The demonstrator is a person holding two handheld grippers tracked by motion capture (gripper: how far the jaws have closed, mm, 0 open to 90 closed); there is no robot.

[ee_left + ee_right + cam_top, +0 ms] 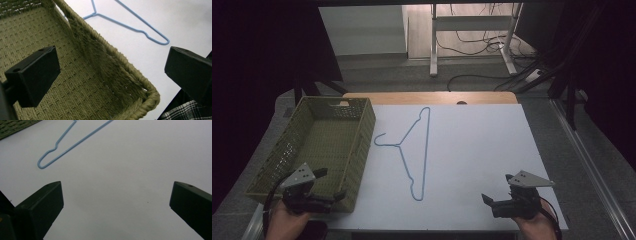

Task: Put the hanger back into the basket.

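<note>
Two grippers rest at the near edge of the white table [472,145], each held in a hand, and both stand with jaws wide apart and nothing between them. The left gripper [331,186] hangs over the near corner of the woven green basket [277,165]; in the left gripper view its jaws frame the basket's inner wall and rim. The right gripper [498,189] is over bare table at the near right. The blue wire hanger [426,150] lies flat on the table between them, just beside the basket, its hook turned toward the basket, well apart from both grippers.
</note>
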